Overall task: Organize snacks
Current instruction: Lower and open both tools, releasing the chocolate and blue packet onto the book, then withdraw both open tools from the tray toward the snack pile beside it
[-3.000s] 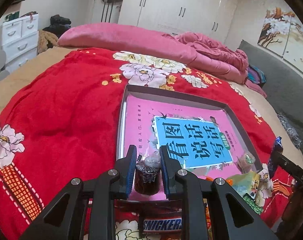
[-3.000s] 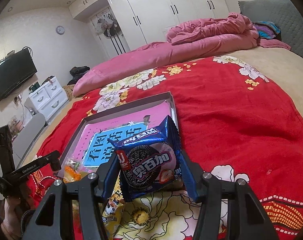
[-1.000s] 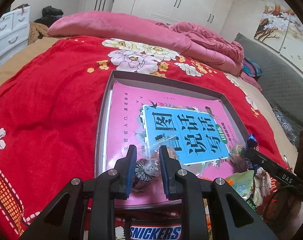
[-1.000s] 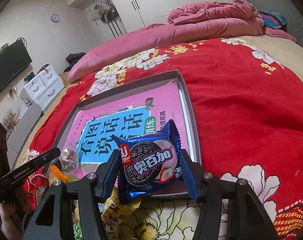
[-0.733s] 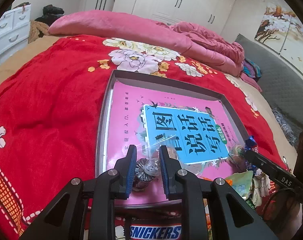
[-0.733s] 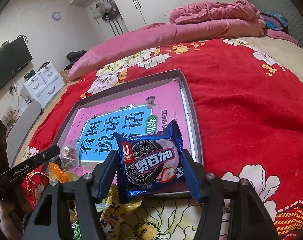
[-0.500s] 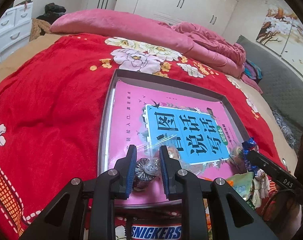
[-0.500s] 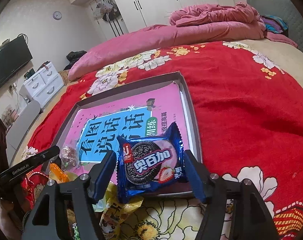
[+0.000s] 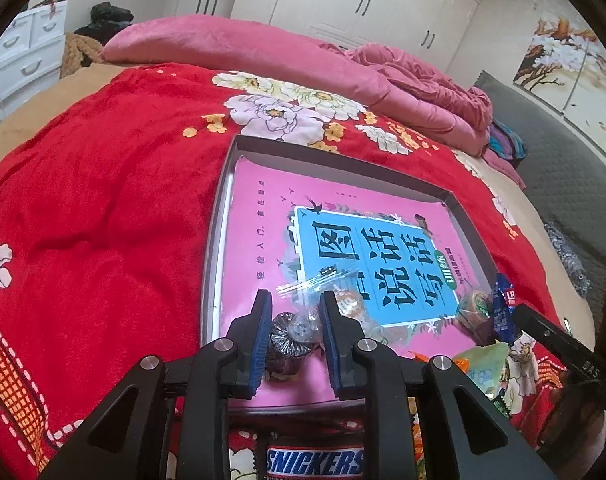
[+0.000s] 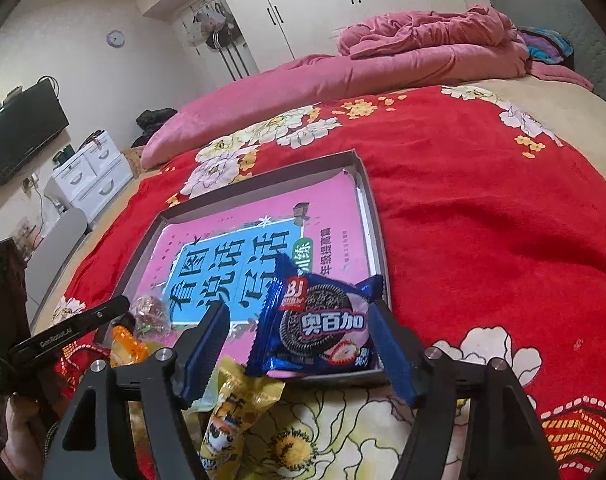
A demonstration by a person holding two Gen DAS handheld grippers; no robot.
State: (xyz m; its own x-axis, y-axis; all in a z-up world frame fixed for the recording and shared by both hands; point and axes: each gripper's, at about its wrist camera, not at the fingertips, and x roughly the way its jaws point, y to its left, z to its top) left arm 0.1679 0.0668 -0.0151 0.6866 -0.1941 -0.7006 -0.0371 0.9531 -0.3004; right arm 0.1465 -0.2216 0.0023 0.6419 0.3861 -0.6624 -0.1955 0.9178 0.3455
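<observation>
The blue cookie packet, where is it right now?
In the right wrist view the blue cookie packet lies in the near right corner of the tray, between the right gripper's open fingers.

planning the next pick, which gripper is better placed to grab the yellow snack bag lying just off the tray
Right. The right gripper has open jaws, with the yellow snack bag just below them; the left gripper is shut on the foil cup snack.
</observation>
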